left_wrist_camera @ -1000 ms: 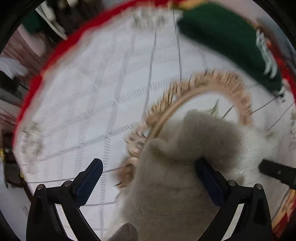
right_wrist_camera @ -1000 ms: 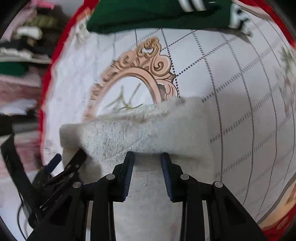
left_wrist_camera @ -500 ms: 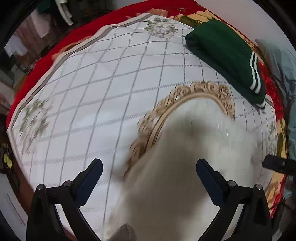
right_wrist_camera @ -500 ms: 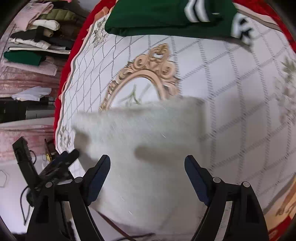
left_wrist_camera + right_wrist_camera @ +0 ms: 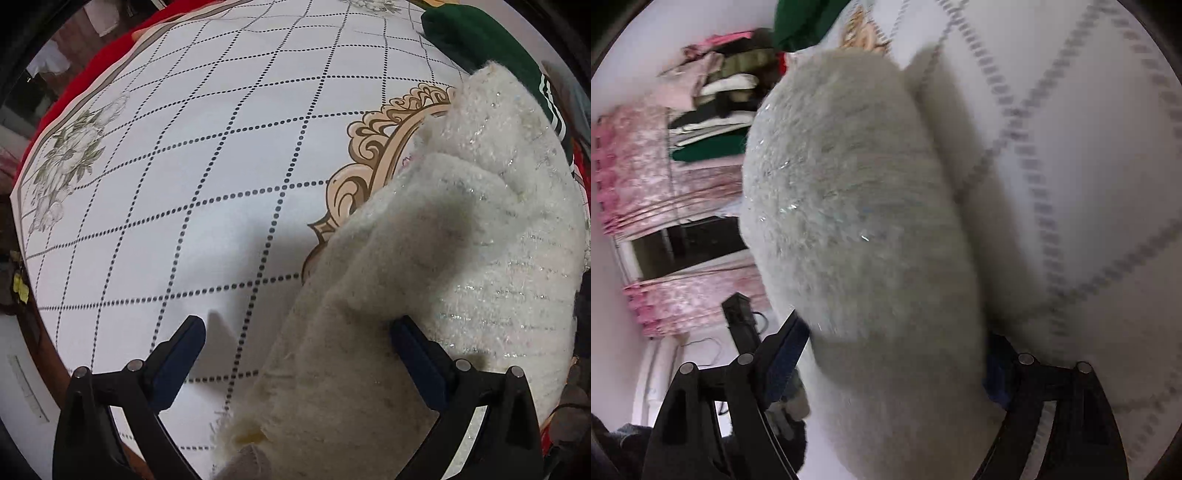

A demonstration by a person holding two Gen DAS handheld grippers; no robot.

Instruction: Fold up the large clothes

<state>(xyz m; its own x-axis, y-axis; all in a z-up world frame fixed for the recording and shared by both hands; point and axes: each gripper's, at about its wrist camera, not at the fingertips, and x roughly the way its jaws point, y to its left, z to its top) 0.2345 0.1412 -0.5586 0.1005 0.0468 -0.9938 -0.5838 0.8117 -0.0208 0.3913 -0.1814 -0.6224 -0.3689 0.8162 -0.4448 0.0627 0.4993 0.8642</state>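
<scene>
Right gripper jaws spread wide, just opened, white sweater bulging between them, unpinched. Left gripper jaws spread too; sweater under its right jaw, long axis running away toward the green garment. Right hand looks nearer.

fluffy sweater on bedspread, folded garment behind it

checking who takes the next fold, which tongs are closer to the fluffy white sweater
Right. The right tongs straddle the white sweater, its bulk between their open jaws. The left tongs are open at its edge, mostly over the tablecloth.
</scene>
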